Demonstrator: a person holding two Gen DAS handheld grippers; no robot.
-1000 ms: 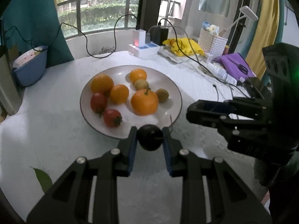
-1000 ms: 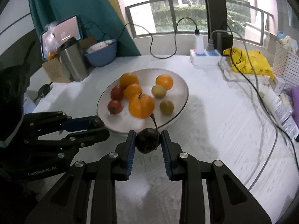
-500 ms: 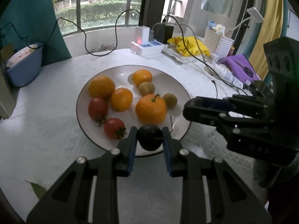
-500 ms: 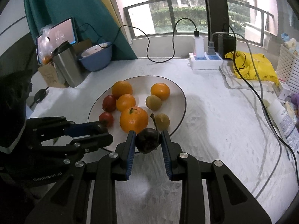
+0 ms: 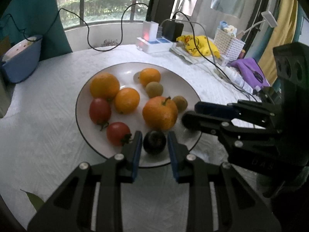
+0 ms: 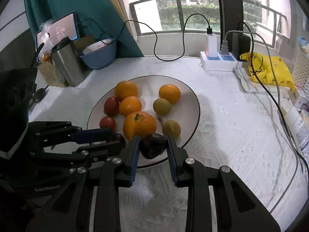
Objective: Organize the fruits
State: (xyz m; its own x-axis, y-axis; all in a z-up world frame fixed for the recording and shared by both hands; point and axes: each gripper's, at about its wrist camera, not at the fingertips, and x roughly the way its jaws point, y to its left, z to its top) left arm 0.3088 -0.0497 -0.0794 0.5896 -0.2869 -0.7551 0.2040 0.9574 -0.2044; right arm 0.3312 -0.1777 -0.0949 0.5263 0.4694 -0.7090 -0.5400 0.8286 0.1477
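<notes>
A white plate [image 5: 185,81] [image 6: 193,98] holds several oranges, two red tomatoes and small brown-green fruits. A large orange [image 5: 160,113] [image 6: 139,124] lies nearest the near rim. My left gripper [image 5: 154,142] is over the plate's near rim with a dark plum [image 5: 154,142] between its blue pads; small gaps show on both sides. My right gripper [image 6: 153,147] is shut on another dark plum [image 6: 153,147], just over the near rim. Each gripper shows in the other's view, the right [image 5: 195,114] and the left [image 6: 114,138].
A blue bowl [image 6: 99,55], steel cup [image 6: 68,63] and tablet stand at the back left. A power strip [image 6: 218,62] with cables, a yellow bag [image 6: 268,69] and a white basket [image 5: 228,42] lie at the back right. A leaf [image 5: 34,200] lies near left.
Both grippers moved forward from the table in front of the plate to over its near rim, carrying the plums. The left jaws have parted a little around their plum.
</notes>
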